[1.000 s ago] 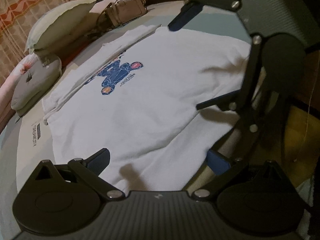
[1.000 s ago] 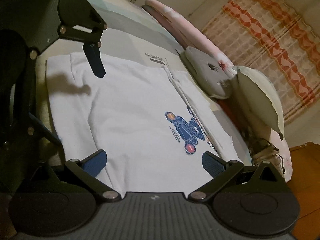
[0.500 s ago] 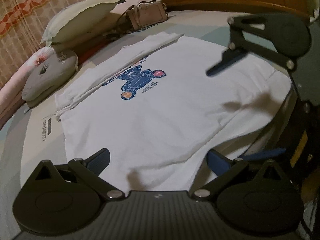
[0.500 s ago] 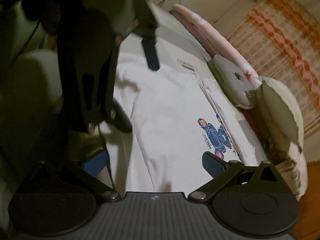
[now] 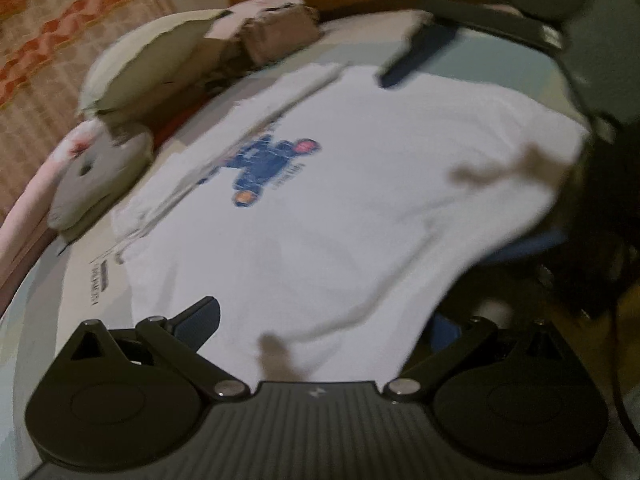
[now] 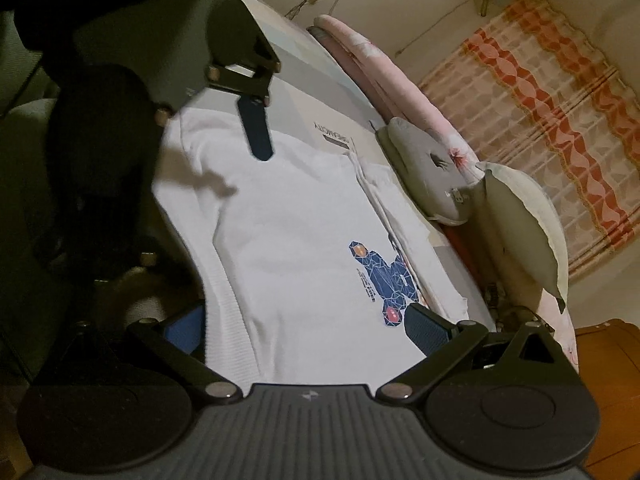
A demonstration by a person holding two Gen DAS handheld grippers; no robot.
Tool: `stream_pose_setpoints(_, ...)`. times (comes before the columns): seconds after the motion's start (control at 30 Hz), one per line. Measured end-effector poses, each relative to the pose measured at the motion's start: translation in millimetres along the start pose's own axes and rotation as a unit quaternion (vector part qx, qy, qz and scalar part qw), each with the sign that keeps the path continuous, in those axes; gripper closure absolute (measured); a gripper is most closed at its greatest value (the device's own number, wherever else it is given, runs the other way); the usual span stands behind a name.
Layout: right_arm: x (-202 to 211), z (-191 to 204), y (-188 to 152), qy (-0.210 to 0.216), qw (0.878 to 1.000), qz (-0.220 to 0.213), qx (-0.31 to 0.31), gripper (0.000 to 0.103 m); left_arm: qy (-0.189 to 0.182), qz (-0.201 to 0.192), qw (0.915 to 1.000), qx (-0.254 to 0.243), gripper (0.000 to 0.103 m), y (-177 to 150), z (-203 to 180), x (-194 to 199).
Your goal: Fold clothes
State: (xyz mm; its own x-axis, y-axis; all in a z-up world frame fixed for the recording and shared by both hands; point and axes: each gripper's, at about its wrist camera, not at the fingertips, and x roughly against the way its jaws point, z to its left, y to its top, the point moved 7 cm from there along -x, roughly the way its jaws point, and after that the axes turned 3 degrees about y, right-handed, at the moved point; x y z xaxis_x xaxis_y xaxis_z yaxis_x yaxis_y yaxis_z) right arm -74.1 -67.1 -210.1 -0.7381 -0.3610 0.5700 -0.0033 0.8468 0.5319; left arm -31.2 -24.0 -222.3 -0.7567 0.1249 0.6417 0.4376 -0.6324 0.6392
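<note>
A white T-shirt (image 5: pixel 360 200) with a blue figure print (image 5: pixel 268 160) lies flat on the bed, one side folded in along the print. My left gripper (image 5: pixel 320 324) is open and low over the shirt's near edge, nothing held between its fingers. In the right wrist view the same shirt (image 6: pixel 288 232) spreads ahead. My right gripper (image 6: pixel 306 326) is open over another edge, its right finger close to the print (image 6: pixel 380 276). Each gripper shows in the other's view: a right finger (image 5: pixel 412 60) at the shirt's far corner, a left finger (image 6: pixel 256 136) over the far end.
Along the bed's far side lie a grey cushion (image 6: pixel 424 176), a pale pillow (image 6: pixel 524 224) and a brown handbag (image 5: pixel 276 36). A pink quilt (image 6: pixel 384 60) and an orange-patterned curtain (image 6: pixel 552 92) stand behind. Wooden furniture (image 6: pixel 608 380) is at the right. The bed edge drops off beside the shirt.
Both grippers have shifted along the shirt's near edge and stay open. The left wrist view is now motion-blurred. The shirt lies as before.
</note>
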Motion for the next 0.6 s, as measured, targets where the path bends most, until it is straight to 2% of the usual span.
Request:
stream_pose_setpoints(0.17, -6, 3, -5, 0.019, 1.000, 0.006, -0.020, 0.000, 0.015, -0.033, 0.9992, 0.016, 0.001, 9, 13, 14)
stream_pose_setpoints(0.2, -10, 3, -8, 0.010, 1.000, 0.015, -0.020, 0.000, 0.015, -0.034, 0.9992, 0.017, 0.001, 9, 14, 16)
stream_pose_setpoints(0.33, -18, -7, -18, -0.068, 0.997, 0.038, 0.000, 0.000, 0.000, -0.020, 0.9998, 0.006, 0.001, 2, 9, 17)
stream_pose_setpoints(0.43, -13, -19, -19, -0.078, 0.996, 0.032, -0.023, 0.000, -0.022, -0.013, 0.9991, -0.034, 0.001, -3, -7, 14)
stream_pose_setpoints(0.6, -11, -19, -17, -0.071, 0.997, 0.024, -0.033, 0.000, 0.039, -0.034, 0.9961, -0.071, 0.001, 3, -16, 1)
